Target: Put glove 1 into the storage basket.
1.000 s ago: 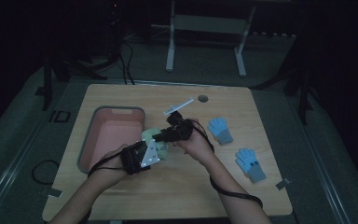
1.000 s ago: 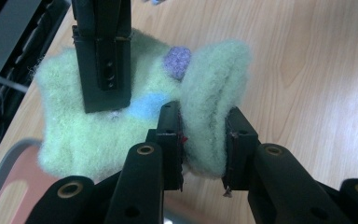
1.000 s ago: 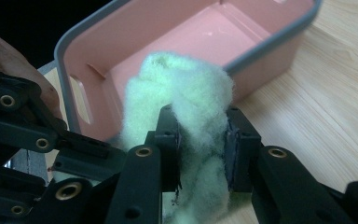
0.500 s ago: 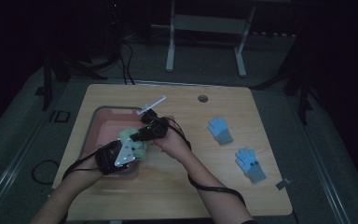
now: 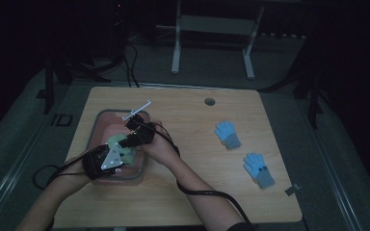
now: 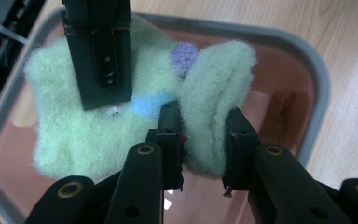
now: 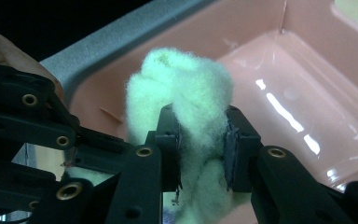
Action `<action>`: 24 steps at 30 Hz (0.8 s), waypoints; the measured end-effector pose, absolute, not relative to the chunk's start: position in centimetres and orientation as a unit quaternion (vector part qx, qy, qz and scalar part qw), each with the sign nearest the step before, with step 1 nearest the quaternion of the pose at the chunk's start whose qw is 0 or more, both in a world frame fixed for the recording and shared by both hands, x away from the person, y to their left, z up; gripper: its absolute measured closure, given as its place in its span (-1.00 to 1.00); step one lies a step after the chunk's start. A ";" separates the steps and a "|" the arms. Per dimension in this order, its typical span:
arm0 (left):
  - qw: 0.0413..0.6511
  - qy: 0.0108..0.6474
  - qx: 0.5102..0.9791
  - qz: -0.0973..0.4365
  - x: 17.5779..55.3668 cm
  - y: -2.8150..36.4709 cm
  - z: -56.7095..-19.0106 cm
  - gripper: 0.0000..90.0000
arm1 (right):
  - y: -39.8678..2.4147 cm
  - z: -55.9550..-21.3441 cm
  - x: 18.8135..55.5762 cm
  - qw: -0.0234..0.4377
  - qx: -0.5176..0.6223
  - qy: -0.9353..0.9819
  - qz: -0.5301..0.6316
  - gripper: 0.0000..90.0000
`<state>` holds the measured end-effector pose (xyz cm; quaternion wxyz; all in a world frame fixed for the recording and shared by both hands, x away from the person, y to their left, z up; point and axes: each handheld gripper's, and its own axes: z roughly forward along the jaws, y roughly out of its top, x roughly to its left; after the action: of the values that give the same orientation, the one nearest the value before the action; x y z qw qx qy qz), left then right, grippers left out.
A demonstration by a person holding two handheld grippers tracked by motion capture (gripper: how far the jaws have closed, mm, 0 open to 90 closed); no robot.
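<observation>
- Nearest the camera in the high view, the person's forearms enter from the bottom edge and reach up toward the left half of the wooden table (image 5: 183,202).
- The left gripper (image 6: 200,140) sits low in the left gripper view, its jaws narrowed onto a thick fold of the pale green fuzzy glove (image 6: 98,121), the pads pressing into the pile on both sides.
- The right gripper (image 7: 200,144) at the bottom centre of the right gripper view is likewise clamped on a bunched part of the same glove, fluff bulging above its jaws.
- In the left gripper view the right gripper's black jaws come down from the upper left of the frame and lie against the glove's wide part, covering some of it.
- The glove carries a light blue patch and a purple spot near its middle; which part of it each gripper pinches is hard to tell, since the fabric is crumpled.
- The glove hangs over the pink tray (image 5: 101,120) with a grey rim, at centre left of the high view; whether it touches the tray floor I cannot tell.
- A white stick-like thing (image 5: 137,109) lies across the tray's far rim.
- To the right, well apart from the tray, two blue gloves (image 5: 227,134) lie flat on the table.
- Farther up, a small round hole (image 5: 209,101) marks the tabletop near its far edge.
- Beyond the table, a white metal stand (image 5: 212,43) rises from the dark floor.
</observation>
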<state>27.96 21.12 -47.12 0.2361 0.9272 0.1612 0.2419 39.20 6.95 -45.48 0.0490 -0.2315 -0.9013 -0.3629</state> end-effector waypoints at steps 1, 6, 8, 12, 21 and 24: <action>0.232 0.163 0.930 0.234 28.3 21.0 -47.5 0.62 | 7.0 -45.8 39.3 0.051 -0.235 -0.902 -0.358 0.58; 0.225 0.173 0.933 0.220 29.2 20.3 -48.3 0.62 | 7.2 -47.0 40.1 0.052 -0.245 -0.909 -0.332 0.58; 0.225 0.174 0.934 0.216 29.5 20.2 -48.4 0.62 | 7.2 -47.5 40.6 0.054 -0.249 -0.911 -0.323 0.57; 0.217 0.168 0.941 0.199 30.4 20.2 -49.1 0.62 | 7.2 -48.2 41.1 0.050 -0.257 -0.913 -0.311 0.57; 0.196 0.152 0.953 0.172 31.6 20.0 -50.0 0.60 | 8.1 -49.2 40.9 0.029 -0.248 -0.925 -0.285 0.49; 0.190 0.147 0.957 0.163 31.8 19.9 -50.1 0.57 | 8.1 -49.3 40.8 0.023 -0.247 -0.928 -0.280 0.33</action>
<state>31.84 19.94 -50.06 0.1898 0.9569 0.1474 0.1632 40.79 8.10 -49.26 0.0226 -0.2465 -0.9276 -0.2797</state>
